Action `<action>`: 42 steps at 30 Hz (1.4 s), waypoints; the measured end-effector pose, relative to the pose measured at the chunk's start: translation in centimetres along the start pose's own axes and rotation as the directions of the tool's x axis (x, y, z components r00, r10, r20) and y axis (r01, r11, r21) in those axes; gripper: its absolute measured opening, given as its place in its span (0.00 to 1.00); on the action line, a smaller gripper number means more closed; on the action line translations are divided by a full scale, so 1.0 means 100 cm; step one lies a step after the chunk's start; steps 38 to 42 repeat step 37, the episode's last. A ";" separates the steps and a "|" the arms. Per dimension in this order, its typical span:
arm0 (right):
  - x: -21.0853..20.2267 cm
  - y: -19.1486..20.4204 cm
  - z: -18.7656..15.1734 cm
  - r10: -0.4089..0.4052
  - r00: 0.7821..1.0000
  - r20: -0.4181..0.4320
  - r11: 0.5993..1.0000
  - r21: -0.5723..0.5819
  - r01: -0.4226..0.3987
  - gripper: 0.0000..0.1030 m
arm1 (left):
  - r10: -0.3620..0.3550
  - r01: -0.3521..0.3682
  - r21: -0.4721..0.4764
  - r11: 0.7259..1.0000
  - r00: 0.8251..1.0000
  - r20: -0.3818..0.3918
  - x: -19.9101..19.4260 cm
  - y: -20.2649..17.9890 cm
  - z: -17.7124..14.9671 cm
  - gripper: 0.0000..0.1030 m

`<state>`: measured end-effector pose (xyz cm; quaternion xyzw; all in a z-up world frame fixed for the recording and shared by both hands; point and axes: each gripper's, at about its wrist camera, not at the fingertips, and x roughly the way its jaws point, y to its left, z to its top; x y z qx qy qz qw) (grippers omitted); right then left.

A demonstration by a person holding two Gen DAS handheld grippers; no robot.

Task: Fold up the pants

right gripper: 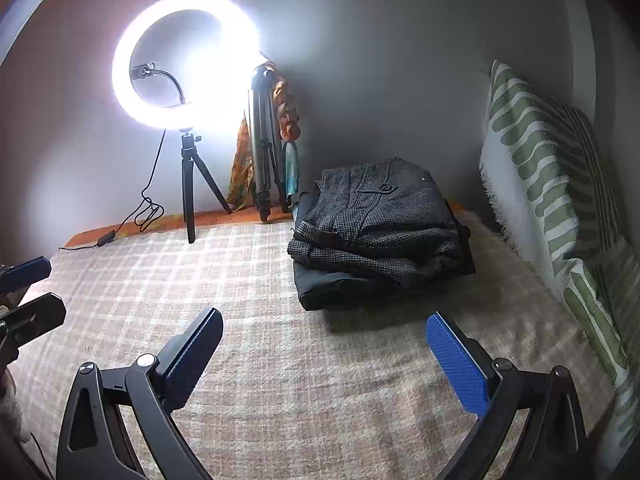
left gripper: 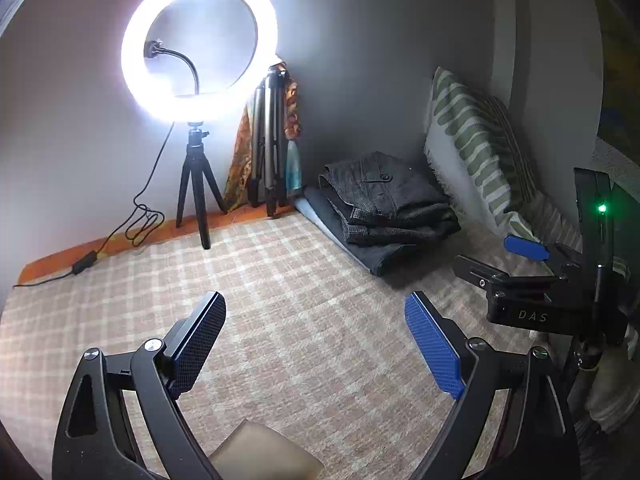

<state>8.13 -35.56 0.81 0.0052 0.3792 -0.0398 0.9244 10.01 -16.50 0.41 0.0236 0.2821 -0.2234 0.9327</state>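
Folded grey checked pants [left gripper: 384, 196] lie on top of a folded dark garment [left gripper: 360, 248] at the far side of the bed, by the wall. They also show in the right wrist view [right gripper: 380, 224]. My left gripper [left gripper: 316, 332] is open and empty above the checked bedcover, short of the stack. My right gripper [right gripper: 324, 352] is open and empty, just in front of the stack. The right gripper also shows at the right of the left wrist view [left gripper: 516, 256]. The left gripper's fingers [right gripper: 28, 280] show at the left edge of the right wrist view.
A lit ring light [left gripper: 200, 44] on a small tripod stands at the back left, its cable [left gripper: 140, 224] trailing on the bed. A folded tripod [left gripper: 268, 140] leans in the corner. A green striped pillow [right gripper: 552, 184] stands along the right wall. A beige checked bedcover [right gripper: 280, 380] covers the bed.
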 end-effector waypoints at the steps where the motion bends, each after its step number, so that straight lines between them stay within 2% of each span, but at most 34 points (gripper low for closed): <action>1: 0.001 0.000 0.000 0.001 1.000 -0.001 1.000 0.000 -0.001 1.00 | -0.001 0.001 0.001 1.000 1.000 0.000 0.000 0.000 0.000 0.89; 42: 0.008 0.004 -0.003 0.019 0.999 -0.028 1.000 -0.003 -0.019 1.00 | -0.009 0.009 0.027 1.000 1.000 0.018 -0.003 0.000 0.002 0.89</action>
